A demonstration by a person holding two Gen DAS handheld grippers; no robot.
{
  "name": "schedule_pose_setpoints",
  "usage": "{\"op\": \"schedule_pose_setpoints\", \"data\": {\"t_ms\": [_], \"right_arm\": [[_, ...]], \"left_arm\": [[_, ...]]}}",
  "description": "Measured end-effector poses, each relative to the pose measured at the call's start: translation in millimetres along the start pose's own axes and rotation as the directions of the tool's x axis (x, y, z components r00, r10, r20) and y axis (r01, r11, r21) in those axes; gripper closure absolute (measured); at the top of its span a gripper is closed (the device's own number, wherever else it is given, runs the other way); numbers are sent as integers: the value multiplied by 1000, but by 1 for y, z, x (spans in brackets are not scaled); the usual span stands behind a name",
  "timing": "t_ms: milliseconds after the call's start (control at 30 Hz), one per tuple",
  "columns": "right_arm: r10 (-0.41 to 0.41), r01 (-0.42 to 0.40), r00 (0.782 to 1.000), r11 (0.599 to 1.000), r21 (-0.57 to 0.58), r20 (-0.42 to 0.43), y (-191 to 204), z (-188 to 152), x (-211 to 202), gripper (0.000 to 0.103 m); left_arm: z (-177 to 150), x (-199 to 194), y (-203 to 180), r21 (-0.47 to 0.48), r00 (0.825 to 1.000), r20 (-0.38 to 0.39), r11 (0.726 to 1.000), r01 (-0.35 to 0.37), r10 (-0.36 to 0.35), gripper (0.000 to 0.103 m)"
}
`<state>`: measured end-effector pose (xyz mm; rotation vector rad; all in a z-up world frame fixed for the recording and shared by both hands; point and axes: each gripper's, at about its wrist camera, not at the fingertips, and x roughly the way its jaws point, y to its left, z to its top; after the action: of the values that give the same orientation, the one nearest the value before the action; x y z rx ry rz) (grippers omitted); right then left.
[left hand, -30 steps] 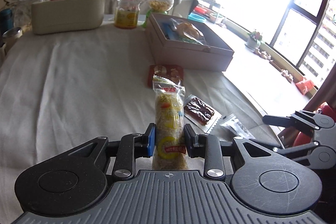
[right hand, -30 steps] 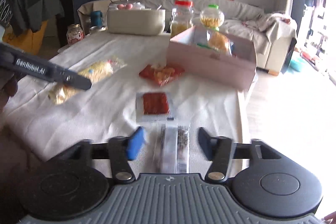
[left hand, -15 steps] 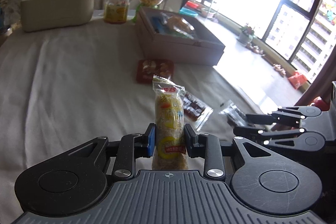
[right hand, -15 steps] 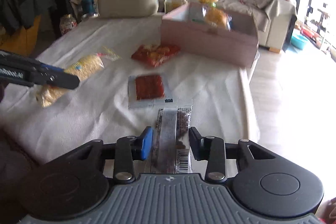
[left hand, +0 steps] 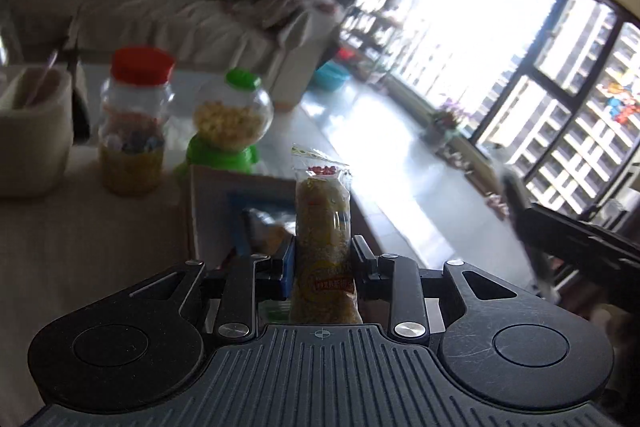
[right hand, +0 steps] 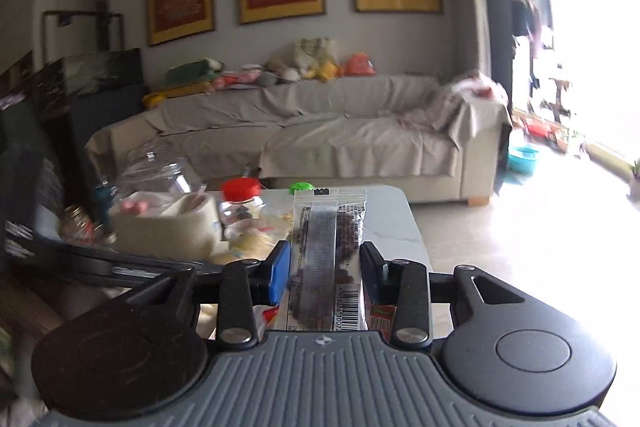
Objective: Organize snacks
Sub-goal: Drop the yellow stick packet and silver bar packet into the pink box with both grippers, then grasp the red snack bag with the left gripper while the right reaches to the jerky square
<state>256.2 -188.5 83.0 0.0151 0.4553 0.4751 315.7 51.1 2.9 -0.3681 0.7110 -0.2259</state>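
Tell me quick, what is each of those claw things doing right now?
Left gripper: closed on a yellow snack packet.
Right gripper: closed on a clear snack packet with dark pieces inside.

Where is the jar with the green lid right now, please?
In the left wrist view, the green-lidded jar stands left of centre, between the red-lidded jar and the open box, just behind the box.

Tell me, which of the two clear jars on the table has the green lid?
The round, ball-shaped jar on a green base, filled with pale yellow bits. The taller jar to its left in the left wrist view has a red lid instead.
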Motion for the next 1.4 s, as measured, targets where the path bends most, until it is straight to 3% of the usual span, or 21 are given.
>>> {"op": "schedule_pose_setpoints", "data": {"t_ms": [100,233,333,433,467,567,667,800,967,1133,1267,1400], "right_arm": [[-35,41,995,997,59,-93,-13,-11,43,66],[-35,59,980,992,115,-196,-24,-34,88,66],[-72,96,965,992,84,-251,-19,-52,114,66],[-53,85,944,993,85,-326,-11,-69,131,61],[-57,91,942,992,87,-331,-9,-73,130,59],[-81,99,950,994,44,-303,3,-71,114,39],[-89,90,968,996,-7,-235,17,-61,82,37],[-46,42,983,999,-27,-177,33,-72,34,23],[51,-53,964,999,-1,-260,53,-120,13,23],[95,-103,944,995,-8,-316,77,-171,8,23],[116,-123,935,992,2,-334,84,-178,15,23],[61,-60,953,998,10,-296,78,-173,19,23]], "left_arm": [[-7,30,16,9,994,-37,995,-98,98,70],[-6,19,23,-6,996,-17,996,-91,91,70],[-7,7,17,29,989,-7,989,-145,146,70],[-13,-7,16,50,989,-15,988,-146,147,70],[-15,-11,15,56,989,-20,988,-143,144,70],[-25,-24,15,73,989,-41,988,-138,141,70],[-34,-42,19,61,993,-21,992,-111,112,70],[-52,-70,38,-5,996,52,998,-67,67,70],[-88,-64,61,-81,998,-13,995,-54,54,70],[-122,-48,72,-126,996,-76,991,-55,46,70],[-137,-46,72,-121,993,-109,991,-49,36,70],[-135,-51,69,-115,995,-92,992,-54,44,70]]}}
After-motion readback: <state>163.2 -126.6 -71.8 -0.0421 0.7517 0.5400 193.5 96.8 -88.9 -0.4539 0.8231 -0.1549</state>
